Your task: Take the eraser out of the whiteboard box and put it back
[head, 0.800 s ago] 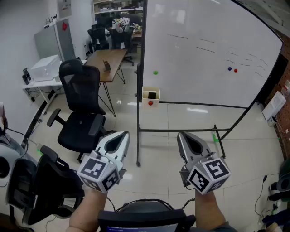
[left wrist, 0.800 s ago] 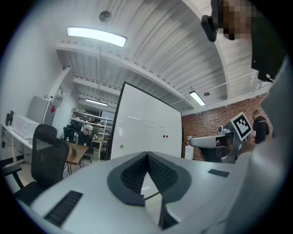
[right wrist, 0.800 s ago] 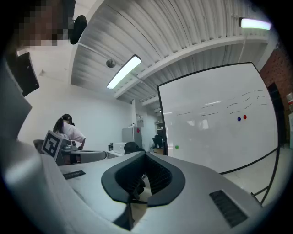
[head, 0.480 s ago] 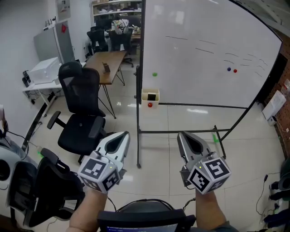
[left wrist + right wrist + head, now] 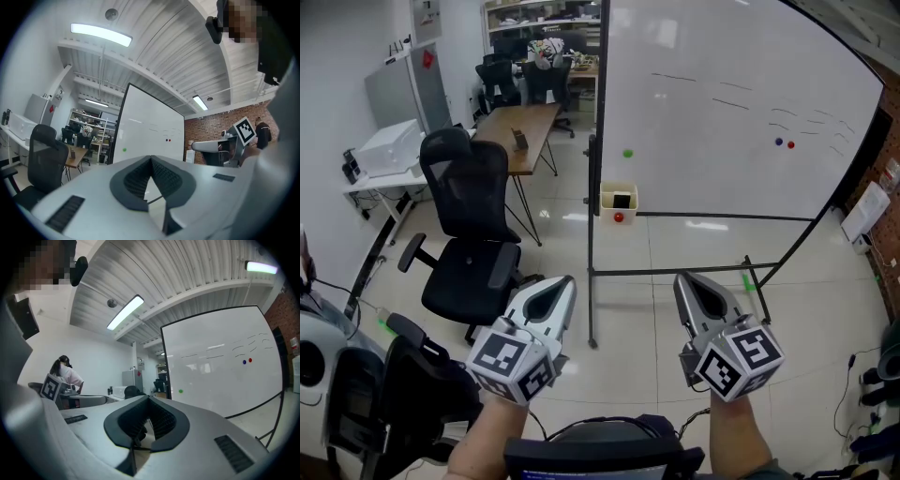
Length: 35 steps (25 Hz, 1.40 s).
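A small cream whiteboard box [image 5: 619,200] hangs at the lower left corner of the whiteboard [image 5: 731,122], with the dark eraser [image 5: 622,199] standing in it. Both grippers are held level, far in front of the board and well short of the box. My left gripper [image 5: 564,284] is shut with nothing in it, its jaws meeting at the tip [image 5: 151,158]. My right gripper [image 5: 687,281] is likewise shut and empty [image 5: 149,397]. The board carries faint pen strokes, a green magnet [image 5: 627,153] and a red magnet [image 5: 619,217] under the box.
A black office chair [image 5: 473,225] stands left of the board's stand [image 5: 592,281]; another black chair [image 5: 403,394] is at the lower left. A wooden table [image 5: 520,131] and more chairs are further back. The stand's floor bars [image 5: 694,274] cross ahead of the grippers.
The head view has shifted a little, so the board and box sit slightly further right and lower. Both grippers keep the same shut pose.
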Available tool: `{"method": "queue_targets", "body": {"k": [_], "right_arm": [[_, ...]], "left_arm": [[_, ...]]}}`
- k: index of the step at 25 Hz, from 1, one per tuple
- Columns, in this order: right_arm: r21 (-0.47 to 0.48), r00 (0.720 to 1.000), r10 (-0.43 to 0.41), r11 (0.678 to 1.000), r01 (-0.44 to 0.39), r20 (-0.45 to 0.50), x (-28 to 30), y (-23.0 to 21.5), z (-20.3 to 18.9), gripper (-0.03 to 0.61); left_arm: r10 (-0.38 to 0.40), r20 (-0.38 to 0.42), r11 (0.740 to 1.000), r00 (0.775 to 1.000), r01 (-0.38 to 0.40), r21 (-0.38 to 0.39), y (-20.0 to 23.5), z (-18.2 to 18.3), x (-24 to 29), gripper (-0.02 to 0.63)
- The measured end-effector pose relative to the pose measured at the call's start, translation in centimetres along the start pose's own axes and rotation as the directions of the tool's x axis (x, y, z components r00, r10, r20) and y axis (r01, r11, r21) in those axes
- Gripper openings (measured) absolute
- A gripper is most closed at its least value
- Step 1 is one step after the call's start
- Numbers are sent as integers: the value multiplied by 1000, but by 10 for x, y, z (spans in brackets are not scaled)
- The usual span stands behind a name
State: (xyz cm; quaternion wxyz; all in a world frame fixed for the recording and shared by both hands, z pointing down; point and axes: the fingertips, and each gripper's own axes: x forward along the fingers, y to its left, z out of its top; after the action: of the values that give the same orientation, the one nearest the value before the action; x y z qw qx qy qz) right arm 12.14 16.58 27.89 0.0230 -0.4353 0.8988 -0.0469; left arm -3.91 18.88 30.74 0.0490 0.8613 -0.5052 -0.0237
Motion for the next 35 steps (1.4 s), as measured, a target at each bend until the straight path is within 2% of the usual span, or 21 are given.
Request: {"method": "queue_targets", "body": {"k": [5, 9, 18, 25, 30, 35], "right_arm": [[29, 999, -41, 999, 41, 12, 27, -2, -5, 17], [22, 999, -30, 999, 30, 13, 61, -15, -6, 17], [-5, 998, 68, 998, -68, -16, 162, -99, -12, 17], [6, 985, 165, 986, -165, -52, 228, -156, -23, 17], [29, 971, 229, 973, -228, -72, 259, -185, -29, 18], [34, 969, 231, 973, -229, -89, 289, -202, -35, 18]], "left_arm": [[-29, -16, 1000, 999, 29, -5, 25, -9, 5, 32], [-22, -20, 1000, 1000, 22, 1, 47, -8, 26, 32], [60, -23, 998, 998, -60, -13, 97, -12, 145, 32], [134, -34, 991, 990, -134, -16, 126, -9, 231, 32], [171, -48, 985, 984, -172, -9, 138, -9, 271, 32], [167, -59, 986, 984, -168, -13, 159, -9, 300, 32]]}}
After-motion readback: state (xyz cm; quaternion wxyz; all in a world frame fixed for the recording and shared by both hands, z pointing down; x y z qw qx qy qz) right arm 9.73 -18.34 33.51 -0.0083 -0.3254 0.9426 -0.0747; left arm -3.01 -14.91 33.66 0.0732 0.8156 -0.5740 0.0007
